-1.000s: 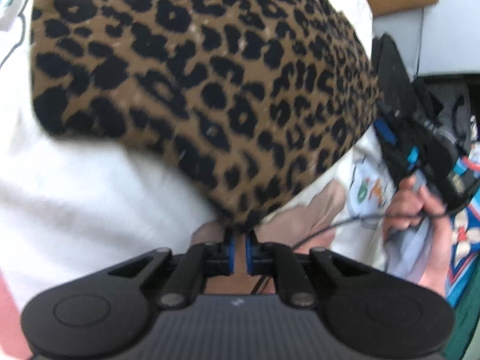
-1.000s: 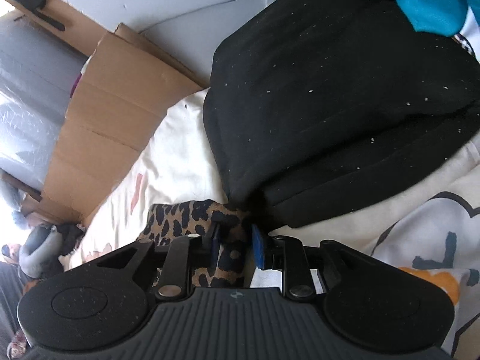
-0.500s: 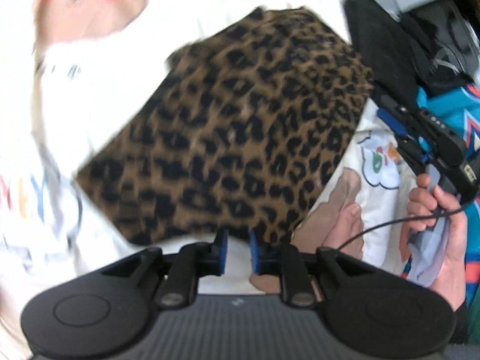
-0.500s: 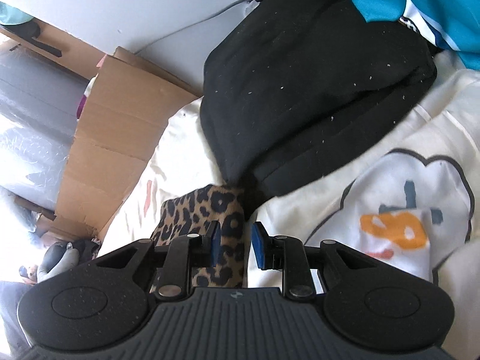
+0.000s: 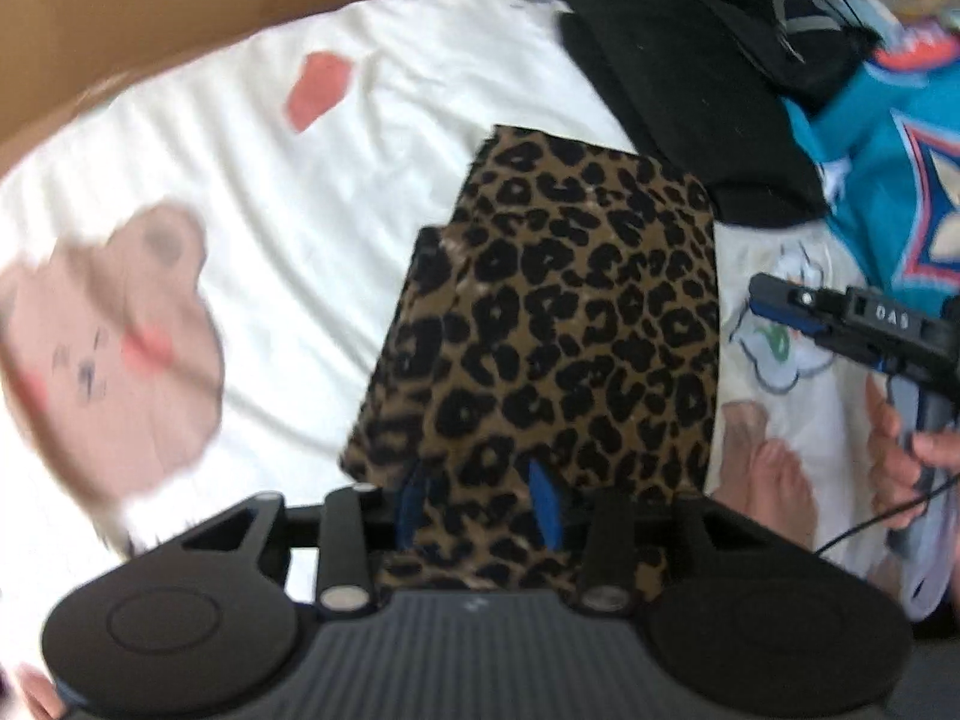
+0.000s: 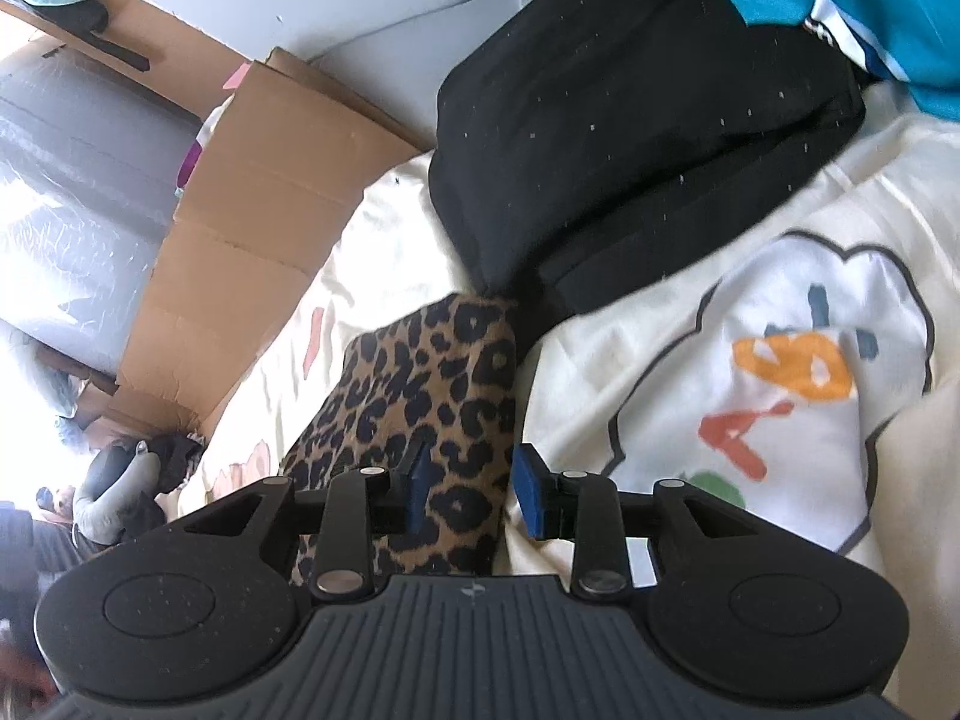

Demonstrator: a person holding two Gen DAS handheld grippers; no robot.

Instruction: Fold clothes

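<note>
A folded leopard-print garment (image 5: 558, 324) lies flat on the cream cartoon-print bedsheet (image 5: 288, 222). My left gripper (image 5: 480, 504) is open, its blue pads spread over the garment's near edge, which lies loose between them. My right gripper (image 6: 471, 483) is open too, over the garment's near corner (image 6: 432, 384) in the right wrist view. The right gripper also shows in the left wrist view (image 5: 852, 324), to the right of the garment, held by a hand.
A folded black garment (image 6: 630, 138) lies just beyond the leopard one, with a teal jersey (image 5: 888, 162) to its right. Cardboard (image 6: 252, 228) stands along the sheet's far side. A bear print (image 5: 114, 348) marks the sheet at left.
Both grippers have opened and let go of the leopard garment, which now lies folded flat on the sheet. Both grippers have drawn back a little.
</note>
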